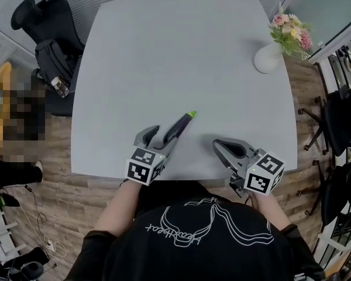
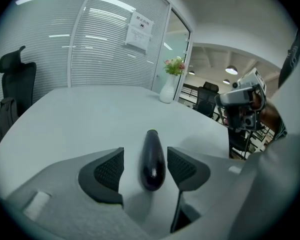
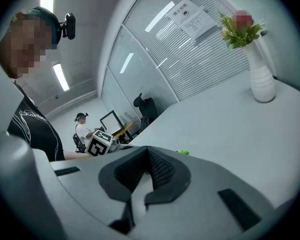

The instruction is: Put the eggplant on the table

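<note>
A dark purple eggplant (image 1: 179,129) with a green stem end lies on the white table (image 1: 181,51) near its front edge. My left gripper (image 1: 162,136) is open around it. In the left gripper view the eggplant (image 2: 152,159) rests on the tabletop between the two black pads, with a gap on either side. My right gripper (image 1: 225,147) hovers over the table to the right of the eggplant, shut with nothing in it. Its pads meet at the tips in the right gripper view (image 3: 148,153), where the green stem (image 3: 183,152) just shows behind them.
A white vase of flowers (image 1: 268,57) stands at the table's far right corner. A black office chair (image 1: 47,28) stands off the table's far left. More chairs stand at the right. Wooden floor lies below the front edge.
</note>
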Demonstrator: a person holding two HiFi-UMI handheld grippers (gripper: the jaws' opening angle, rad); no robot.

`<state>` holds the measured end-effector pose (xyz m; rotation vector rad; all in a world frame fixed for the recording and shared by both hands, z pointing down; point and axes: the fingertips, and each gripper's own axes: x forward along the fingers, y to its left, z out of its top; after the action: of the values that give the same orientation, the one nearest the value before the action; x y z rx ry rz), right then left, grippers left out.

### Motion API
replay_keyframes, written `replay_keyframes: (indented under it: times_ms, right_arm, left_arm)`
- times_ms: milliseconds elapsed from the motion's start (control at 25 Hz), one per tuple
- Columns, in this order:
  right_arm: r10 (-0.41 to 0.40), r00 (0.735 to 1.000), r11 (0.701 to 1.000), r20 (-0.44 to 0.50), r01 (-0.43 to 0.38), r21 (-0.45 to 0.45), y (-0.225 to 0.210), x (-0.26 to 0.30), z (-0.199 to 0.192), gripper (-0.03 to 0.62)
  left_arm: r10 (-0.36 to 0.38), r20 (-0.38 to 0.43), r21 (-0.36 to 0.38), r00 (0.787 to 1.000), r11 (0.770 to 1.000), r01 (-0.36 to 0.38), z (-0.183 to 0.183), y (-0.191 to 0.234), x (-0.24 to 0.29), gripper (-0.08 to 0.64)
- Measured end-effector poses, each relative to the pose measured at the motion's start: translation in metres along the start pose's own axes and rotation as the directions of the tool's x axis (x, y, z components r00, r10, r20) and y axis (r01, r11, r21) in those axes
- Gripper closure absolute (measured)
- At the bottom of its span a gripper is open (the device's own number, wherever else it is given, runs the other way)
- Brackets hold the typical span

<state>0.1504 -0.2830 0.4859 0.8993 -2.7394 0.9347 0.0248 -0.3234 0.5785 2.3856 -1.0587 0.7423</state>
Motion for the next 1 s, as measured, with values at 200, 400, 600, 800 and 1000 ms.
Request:
replay_keyframes:
  times_ms: [200, 400, 600, 800, 1000]
  right_arm:
    - [0.003, 1.0, 1.0, 0.01, -0.003, -0.024, 0.007, -0.007, 0.006, 0.584]
    - [0.016, 0.999, 0.998, 0.032, -0.013, -0.069, 0.019, -0.013, 0.019, 0.584]
    - [0.033, 0.999, 0.993, 0.039, -0.028, -0.115, 0.037, -0.017, 0.033, 0.584]
    - [0.082, 0.995, 0.985, 0.057, -0.073, -0.153, 0.056, -0.02, 0.045, 0.584]
    - [0.117, 0.992, 0.976, 0.053, -0.105, -0.191, 0.071, -0.02, 0.048, 0.584]
  left_arm:
    - [-0.029, 0.04, -0.013, 0.999, 0.999, 0.03, 0.017, -0.017, -0.019, 0.302]
    - [-0.067, 0.075, -0.06, 0.995, 0.996, 0.072, 0.034, -0.04, -0.047, 0.305]
    - [-0.165, 0.181, -0.133, 0.97, 0.973, 0.19, 0.059, -0.074, -0.087, 0.342]
    - [-0.231, 0.227, -0.084, 0.946, 0.963, 0.256, 0.082, -0.103, -0.116, 0.506]
    - [-0.314, 0.29, -0.065, 0.904, 0.936, 0.346, 0.099, -0.128, -0.133, 0.538]
